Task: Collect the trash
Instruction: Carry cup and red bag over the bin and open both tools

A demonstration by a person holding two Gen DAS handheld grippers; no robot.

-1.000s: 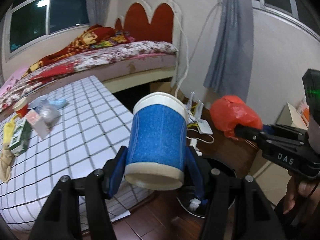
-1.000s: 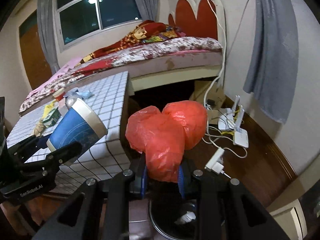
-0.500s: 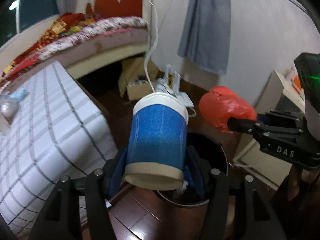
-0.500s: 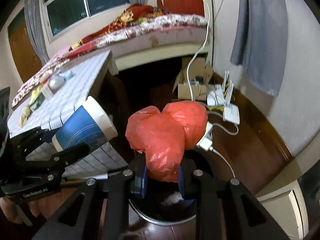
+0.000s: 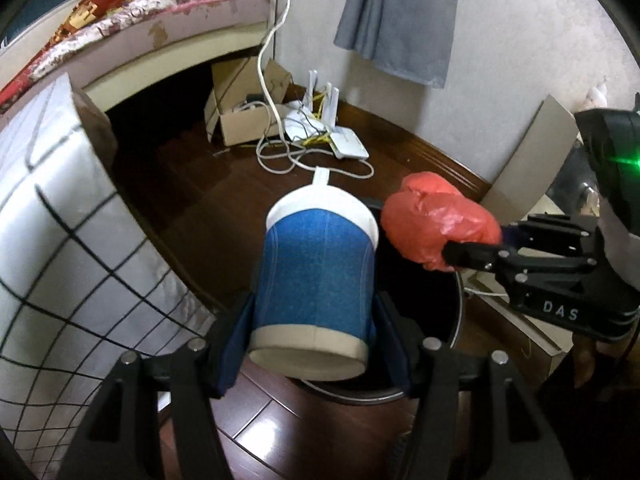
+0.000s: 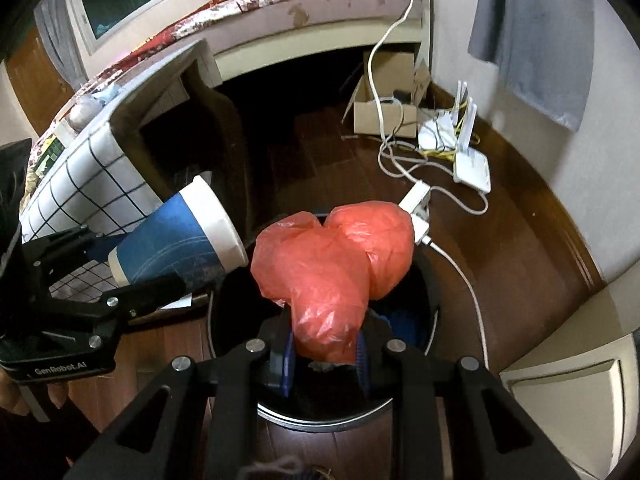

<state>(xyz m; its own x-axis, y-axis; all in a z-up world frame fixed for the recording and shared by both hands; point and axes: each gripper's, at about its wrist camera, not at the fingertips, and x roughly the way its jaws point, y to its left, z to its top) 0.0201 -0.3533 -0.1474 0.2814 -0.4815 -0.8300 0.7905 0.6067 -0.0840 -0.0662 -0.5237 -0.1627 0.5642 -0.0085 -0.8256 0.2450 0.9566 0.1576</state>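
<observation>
A blue paper cup (image 5: 316, 280) is clamped near its base between the left gripper (image 5: 314, 344) pads, its white rim tipped over the dark round trash bin (image 5: 448, 344) on the wooden floor (image 5: 224, 208). Just right of it, the right gripper (image 6: 324, 350) pinches a crumpled red plastic bag (image 6: 332, 264) above the same bin. A grid-patterned table (image 5: 60, 208) stands left; a router (image 6: 472, 168) and cables (image 6: 460, 272) lie farther off.

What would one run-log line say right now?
left gripper: grips cup | right gripper: grips red bag | both over bin
</observation>
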